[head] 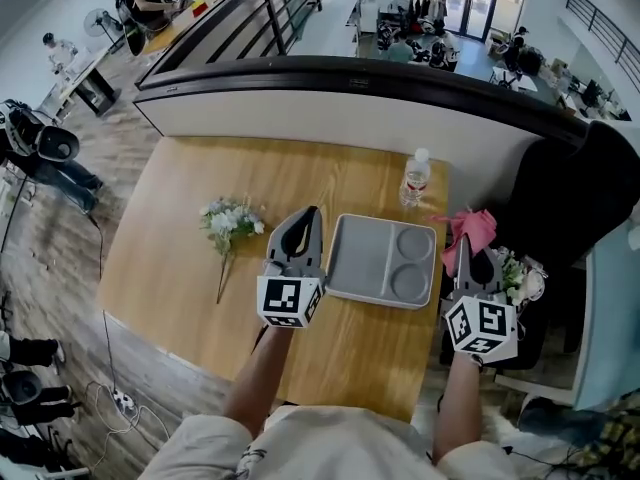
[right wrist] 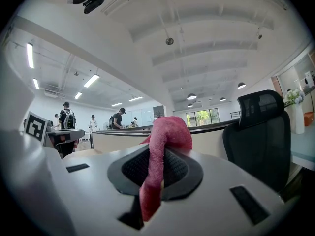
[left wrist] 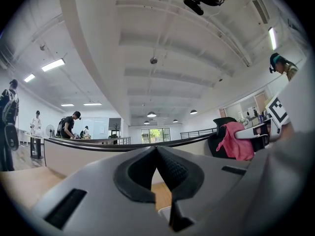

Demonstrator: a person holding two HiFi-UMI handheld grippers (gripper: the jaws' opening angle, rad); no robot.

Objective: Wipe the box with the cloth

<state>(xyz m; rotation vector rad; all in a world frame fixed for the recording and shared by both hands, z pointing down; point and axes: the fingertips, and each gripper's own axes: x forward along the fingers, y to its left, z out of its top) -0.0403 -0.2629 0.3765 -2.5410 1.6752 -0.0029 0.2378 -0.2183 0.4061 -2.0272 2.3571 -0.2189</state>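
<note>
A grey box (head: pixel 380 260) shaped like a shallow tray, with two round wells at its right end, lies on the wooden table (head: pixel 180 258). My left gripper (head: pixel 313 211) hovers over the box's left edge, jaws shut with nothing between them (left wrist: pixel 156 154). At the table's right edge my right gripper (head: pixel 464 242) is shut on a pink cloth (head: pixel 472 226). In the right gripper view the cloth (right wrist: pixel 162 146) hangs folded over the closed jaws. The left gripper view also catches the cloth (left wrist: pixel 235 140) at its right side.
A water bottle (head: pixel 415 180) stands behind the box near the table's far edge. A bunch of white flowers (head: pixel 229 223) lies left of the box. A black office chair (head: pixel 580 198) and more flowers (head: pixel 515 273) are at the right, past the table edge.
</note>
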